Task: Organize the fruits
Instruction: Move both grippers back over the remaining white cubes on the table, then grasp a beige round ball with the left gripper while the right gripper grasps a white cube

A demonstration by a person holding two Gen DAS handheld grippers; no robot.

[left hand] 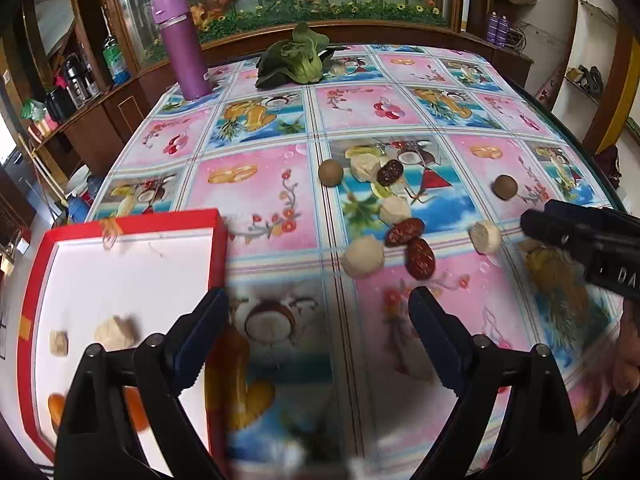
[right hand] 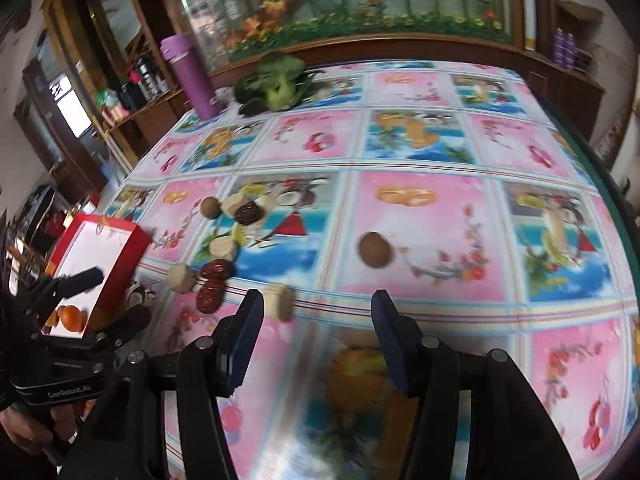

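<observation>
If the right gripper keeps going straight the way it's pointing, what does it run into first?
Probably the brown round fruit, which lies on the tablecloth just ahead of the open right gripper. The pale chunk sits off beside its left finger. Depth is uncertain.

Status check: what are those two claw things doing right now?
Left gripper open, empty. Right gripper open, empty. Red box partly filled; dates, other pieces loose on tablecloth. Nothing blocking.
</observation>
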